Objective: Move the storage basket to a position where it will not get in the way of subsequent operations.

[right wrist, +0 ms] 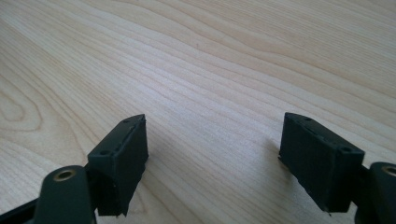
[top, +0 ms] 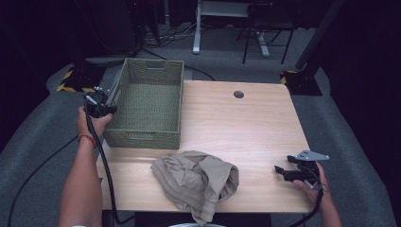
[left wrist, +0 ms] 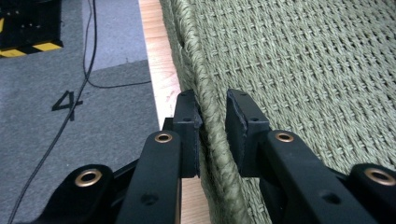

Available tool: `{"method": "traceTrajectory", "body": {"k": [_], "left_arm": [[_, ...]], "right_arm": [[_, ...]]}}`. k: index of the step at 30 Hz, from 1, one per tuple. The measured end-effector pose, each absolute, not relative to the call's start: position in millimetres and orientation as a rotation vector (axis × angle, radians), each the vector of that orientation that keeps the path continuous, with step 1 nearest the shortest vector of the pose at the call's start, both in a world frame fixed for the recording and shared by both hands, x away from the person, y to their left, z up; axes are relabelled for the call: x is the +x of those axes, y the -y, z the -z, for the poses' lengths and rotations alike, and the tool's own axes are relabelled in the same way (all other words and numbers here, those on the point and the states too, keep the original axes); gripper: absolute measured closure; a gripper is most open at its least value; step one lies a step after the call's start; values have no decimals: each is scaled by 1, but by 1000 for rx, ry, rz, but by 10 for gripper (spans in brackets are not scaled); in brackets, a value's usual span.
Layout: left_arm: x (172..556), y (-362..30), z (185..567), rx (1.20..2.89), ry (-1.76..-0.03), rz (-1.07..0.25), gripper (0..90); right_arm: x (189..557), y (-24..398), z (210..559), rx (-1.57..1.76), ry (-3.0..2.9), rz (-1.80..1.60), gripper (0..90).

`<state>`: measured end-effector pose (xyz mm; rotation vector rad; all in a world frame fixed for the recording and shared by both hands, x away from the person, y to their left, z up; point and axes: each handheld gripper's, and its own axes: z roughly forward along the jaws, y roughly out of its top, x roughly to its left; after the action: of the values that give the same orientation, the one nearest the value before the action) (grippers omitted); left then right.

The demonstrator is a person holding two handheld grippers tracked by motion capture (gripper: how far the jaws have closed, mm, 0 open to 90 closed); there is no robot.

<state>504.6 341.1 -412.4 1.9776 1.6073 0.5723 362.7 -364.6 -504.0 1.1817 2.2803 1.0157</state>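
Your left gripper (left wrist: pixel 212 126) pinches the left rim of the woven basket (top: pixel 147 101), at the upper left of the high view. The crumpled garment (top: pixel 196 182) lies outside it at bottom centre; your right gripper (right wrist: pixel 212 158) is spread wide over bare table (top: pixel 250 127), so the packing is not started.

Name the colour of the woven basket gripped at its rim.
Olive green woven basket; left gripper view shows it best.

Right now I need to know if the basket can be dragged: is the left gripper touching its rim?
Touching. In the left gripper view, the left gripper straddles the basket's braided rim; the left pad presses against it, with a slight gap beside the right pad.
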Motion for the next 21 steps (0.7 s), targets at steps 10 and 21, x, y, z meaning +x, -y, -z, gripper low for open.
{"method": "traceTrajectory", "body": {"k": [10, 21], "left_arm": [[510, -344, 412, 1981, -1618, -585, 748], [509, -352, 411, 1914, -1625, -559, 618]], "right_arm": [[363, 364, 504, 1185, -2278, -1016, 234], [363, 364, 504, 1185, -2278, -1016, 234]]}}
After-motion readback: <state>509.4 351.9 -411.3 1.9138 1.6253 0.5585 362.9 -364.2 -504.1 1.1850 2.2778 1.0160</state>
